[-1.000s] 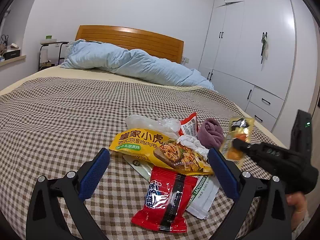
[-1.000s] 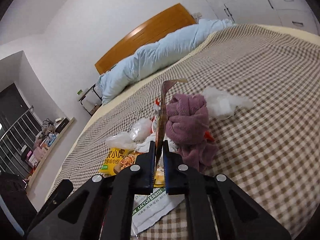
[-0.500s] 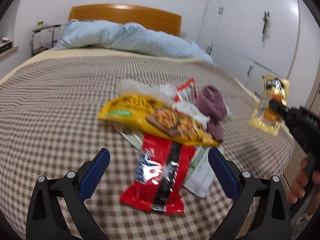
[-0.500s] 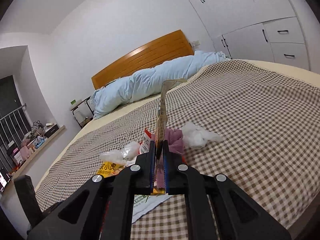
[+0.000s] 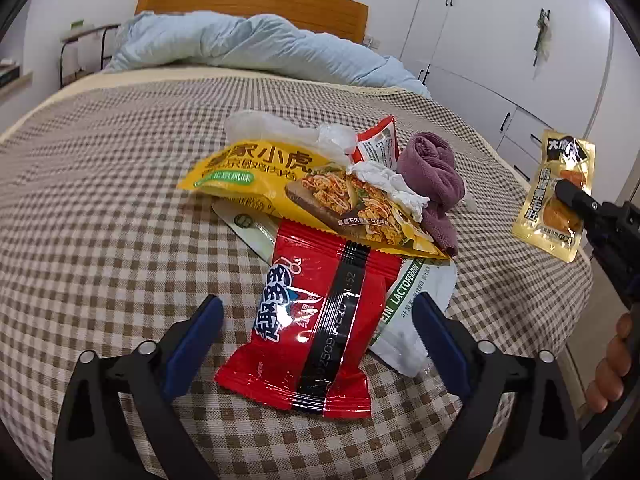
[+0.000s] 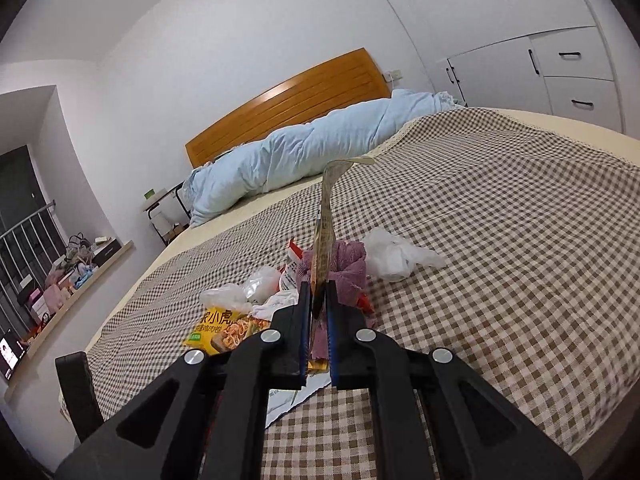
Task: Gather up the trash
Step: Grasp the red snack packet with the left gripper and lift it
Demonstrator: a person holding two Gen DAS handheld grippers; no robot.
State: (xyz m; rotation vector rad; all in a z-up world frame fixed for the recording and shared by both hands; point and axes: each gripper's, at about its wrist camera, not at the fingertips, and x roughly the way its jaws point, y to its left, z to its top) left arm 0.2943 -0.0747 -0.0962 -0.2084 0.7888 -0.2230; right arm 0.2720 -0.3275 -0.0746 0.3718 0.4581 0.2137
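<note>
A red snack wrapper lies flat on the checked bedspread, between the wide-set blue pads of my left gripper, whose jaws are closing; the pads are clear of it. Behind it lie a big yellow food bag, a white sachet, crumpled tissue and clear plastic. At the right, off the bed's edge, my right gripper is shut on a small yellow sauce packet, seen edge-on in the right wrist view.
A rolled purple cloth sits beside the trash, and another white plastic bag past it. A light blue duvet lies under the wooden headboard. White wardrobes stand on the right. A person's fingers hold the right gripper.
My left gripper has dropped and tipped down toward the red wrapper, which now lies between its pads. The right gripper has carried the yellow packet away from the pile, out to the right.
</note>
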